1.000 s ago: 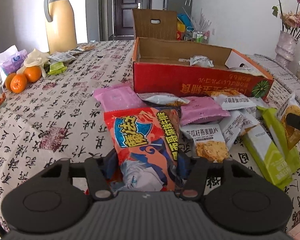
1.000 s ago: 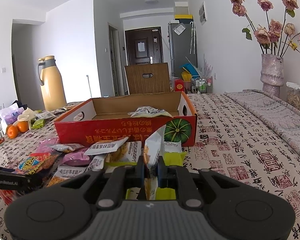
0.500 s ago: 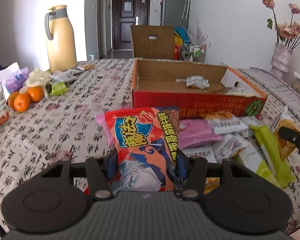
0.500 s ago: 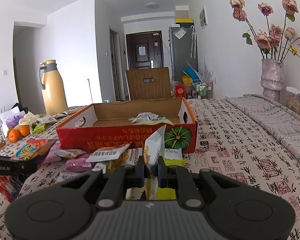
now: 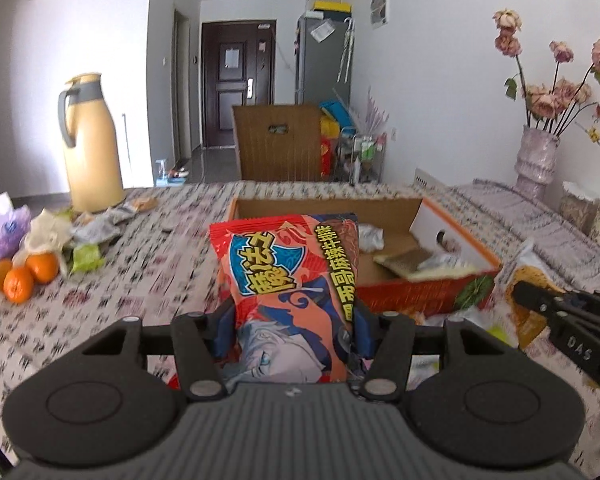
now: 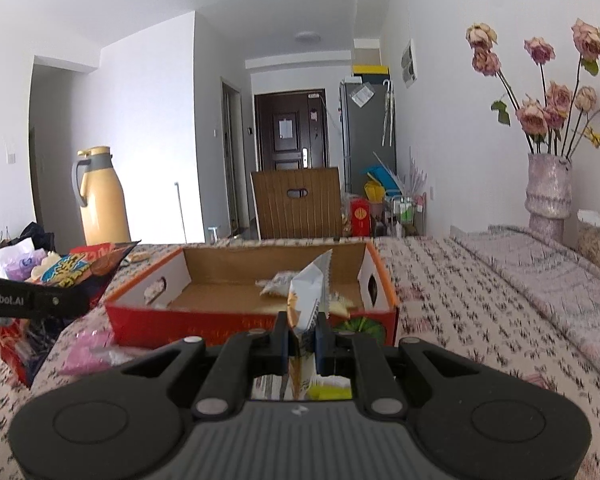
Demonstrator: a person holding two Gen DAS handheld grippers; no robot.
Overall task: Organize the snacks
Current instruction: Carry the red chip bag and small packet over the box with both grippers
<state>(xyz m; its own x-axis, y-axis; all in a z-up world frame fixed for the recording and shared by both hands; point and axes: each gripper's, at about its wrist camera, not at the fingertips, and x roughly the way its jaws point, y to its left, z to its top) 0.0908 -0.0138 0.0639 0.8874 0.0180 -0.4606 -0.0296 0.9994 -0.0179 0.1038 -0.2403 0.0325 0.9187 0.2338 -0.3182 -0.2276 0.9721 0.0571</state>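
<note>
Both grippers are now higher: left gripper (image 5: 292, 332) pinches one red snack bag (image 5: 288, 280), right gripper (image 6: 303, 334) one white packet (image 6: 309, 292); three oranges (image 5: 24, 276) on the worktop (image 5: 148, 280).

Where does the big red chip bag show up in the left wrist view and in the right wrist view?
Left wrist view: the red chip bag stands at centre, clamped in the left gripper, hiding part of the red cardboard box.
Right wrist view: the bag is at the left edge, left of the box.
Shared landmark: the yellow thermos jug, far left on the table.
</note>
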